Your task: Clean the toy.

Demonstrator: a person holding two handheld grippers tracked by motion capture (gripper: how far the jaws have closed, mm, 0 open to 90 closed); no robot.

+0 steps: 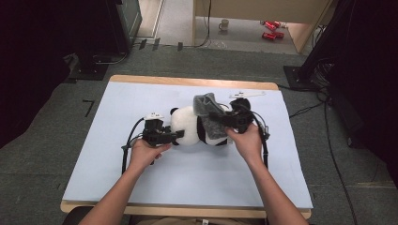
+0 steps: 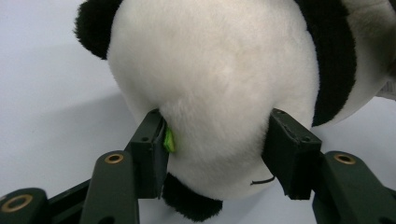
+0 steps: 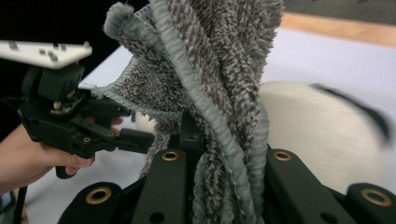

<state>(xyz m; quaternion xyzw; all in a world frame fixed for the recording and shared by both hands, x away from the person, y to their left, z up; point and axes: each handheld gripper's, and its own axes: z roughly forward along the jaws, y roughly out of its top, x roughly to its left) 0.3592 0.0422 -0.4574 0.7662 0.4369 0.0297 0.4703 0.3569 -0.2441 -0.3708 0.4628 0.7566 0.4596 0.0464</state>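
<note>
A black-and-white panda plush (image 1: 187,126) lies on its side in the middle of the light blue table top (image 1: 187,173). From the left, my left gripper (image 1: 177,135) has its jaws on either side of the panda's white head (image 2: 219,70), and both pads sink into the fur. My right gripper (image 1: 224,119) hovers over the panda's body, shut on a bunched grey terry cloth (image 1: 206,105). In the right gripper view the cloth (image 3: 210,70) rises in folds from between the jaws, with the blurred panda (image 3: 317,135) behind it.
The table's wooden edge (image 1: 187,80) runs along the far side. On the floor beyond are a mug (image 1: 224,24) and red items (image 1: 271,28). Dark equipment stands (image 1: 324,47) and cables flank the table.
</note>
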